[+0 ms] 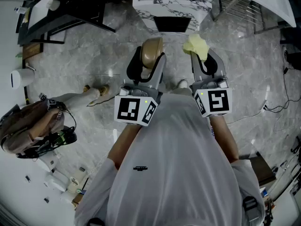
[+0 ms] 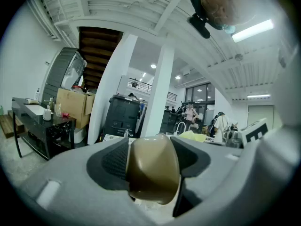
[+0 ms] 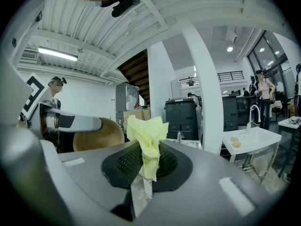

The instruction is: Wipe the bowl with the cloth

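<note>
A tan bowl (image 1: 150, 53) is held on edge between the jaws of my left gripper (image 1: 149, 60), which is shut on its rim; the left gripper view shows the bowl (image 2: 153, 166) filling the gap between the pads. My right gripper (image 1: 203, 55) is shut on a crumpled yellow cloth (image 1: 196, 45), which sticks up from its jaws. In the right gripper view the cloth (image 3: 146, 140) stands between the dark pads, and the bowl (image 3: 96, 134) shows to the left, apart from the cloth. Both grippers are raised side by side in front of the person.
A marbled white table (image 1: 171, 4) stands ahead past the grippers. A black bench (image 1: 61, 13) is at the far left, a white sink table (image 3: 249, 142) to the right, and a seated person (image 1: 33, 128) at the left. Grey tiled floor (image 1: 94, 60) lies below.
</note>
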The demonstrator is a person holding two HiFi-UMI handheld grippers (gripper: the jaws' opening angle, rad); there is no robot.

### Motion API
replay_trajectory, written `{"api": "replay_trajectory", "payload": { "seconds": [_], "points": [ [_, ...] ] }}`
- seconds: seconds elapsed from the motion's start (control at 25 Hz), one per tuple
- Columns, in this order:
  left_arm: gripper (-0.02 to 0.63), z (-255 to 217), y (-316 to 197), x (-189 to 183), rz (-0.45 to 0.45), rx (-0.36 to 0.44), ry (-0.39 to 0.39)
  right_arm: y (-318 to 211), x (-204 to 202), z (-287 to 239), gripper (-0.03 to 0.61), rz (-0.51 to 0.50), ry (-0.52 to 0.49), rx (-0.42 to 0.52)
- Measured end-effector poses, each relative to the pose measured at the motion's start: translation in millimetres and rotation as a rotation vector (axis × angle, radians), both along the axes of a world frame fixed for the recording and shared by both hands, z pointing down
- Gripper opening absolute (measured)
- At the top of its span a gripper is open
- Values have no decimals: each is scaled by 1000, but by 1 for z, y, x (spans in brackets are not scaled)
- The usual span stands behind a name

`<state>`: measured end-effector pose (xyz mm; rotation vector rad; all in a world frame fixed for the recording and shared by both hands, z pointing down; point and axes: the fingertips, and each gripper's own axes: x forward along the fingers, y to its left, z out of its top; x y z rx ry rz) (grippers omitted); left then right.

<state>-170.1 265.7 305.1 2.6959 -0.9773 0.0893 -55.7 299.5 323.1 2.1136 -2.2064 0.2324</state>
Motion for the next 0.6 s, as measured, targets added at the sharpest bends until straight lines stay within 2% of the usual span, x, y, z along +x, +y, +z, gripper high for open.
{"api": "replay_trajectory", "payload": {
  "seconds": [0.28,0.4,0.6],
  "points": [
    [281,1,-10,-6,13,2,10,-8,-12,4,43,-12,10,-15],
    [281,0,-20,-18,7,-5,21,-16,-23,2,46,-29,-12,-8],
    [281,2,-41,-47,-9,-26,41,-34,-35,8,46,-2,-51,-24]
  ]
}}
